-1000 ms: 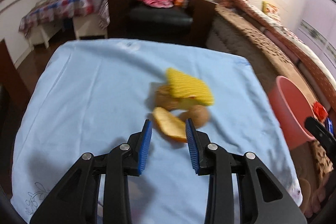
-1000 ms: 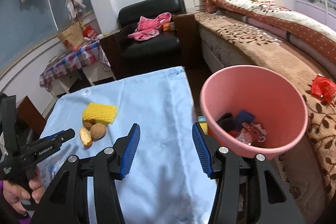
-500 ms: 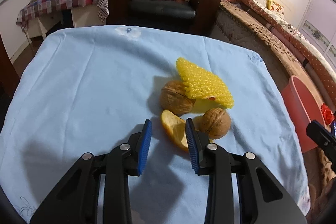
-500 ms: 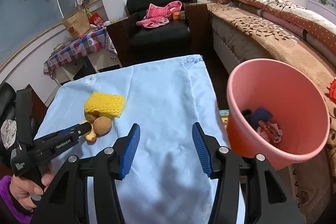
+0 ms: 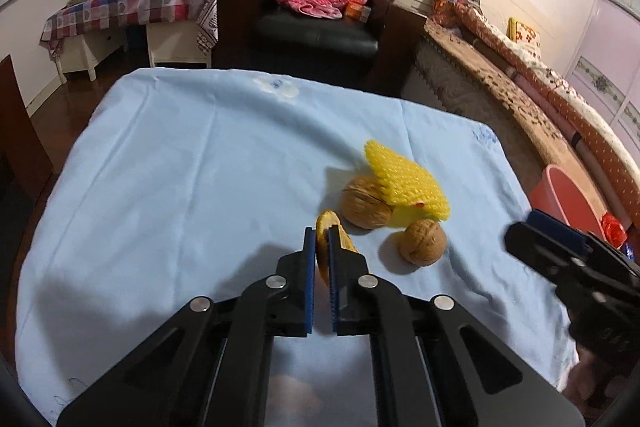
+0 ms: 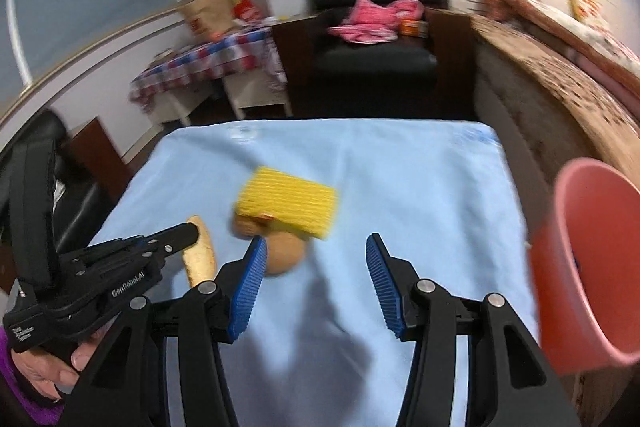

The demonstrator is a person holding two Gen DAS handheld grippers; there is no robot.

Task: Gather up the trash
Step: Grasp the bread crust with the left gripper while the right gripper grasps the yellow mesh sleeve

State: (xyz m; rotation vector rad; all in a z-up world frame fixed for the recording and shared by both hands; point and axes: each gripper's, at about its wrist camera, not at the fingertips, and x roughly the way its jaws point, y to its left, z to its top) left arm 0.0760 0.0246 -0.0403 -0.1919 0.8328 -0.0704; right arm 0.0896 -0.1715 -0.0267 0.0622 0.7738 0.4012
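Observation:
A curved orange peel point(image 5: 327, 219) stands on edge on the light blue tablecloth point(image 5: 180, 167). My left gripper point(image 5: 322, 233) is closing, and its blue pads pinch the peel between them. In the right wrist view the peel point(image 6: 200, 255) shows in the left gripper point(image 6: 191, 231). Two walnuts point(image 5: 366, 203) point(image 5: 423, 241) lie just right of it, beside a yellow foam net point(image 5: 408, 183). My right gripper point(image 6: 316, 247) hovers open over the cloth. Nothing is between its fingers, and one walnut point(image 6: 284, 253) sits by its left fingertip.
A pink bin point(image 6: 580, 267) stands off the table's right edge, with a bed behind it. One right gripper finger point(image 5: 552, 231) reaches in at the right of the left wrist view. Beyond the table are a black armchair point(image 5: 320, 7) and a checked side table point(image 5: 128, 7).
The left jaws closed from wide open onto the orange peel. The right gripper swung left over the table, so the pink bin slid to the right edge of its view.

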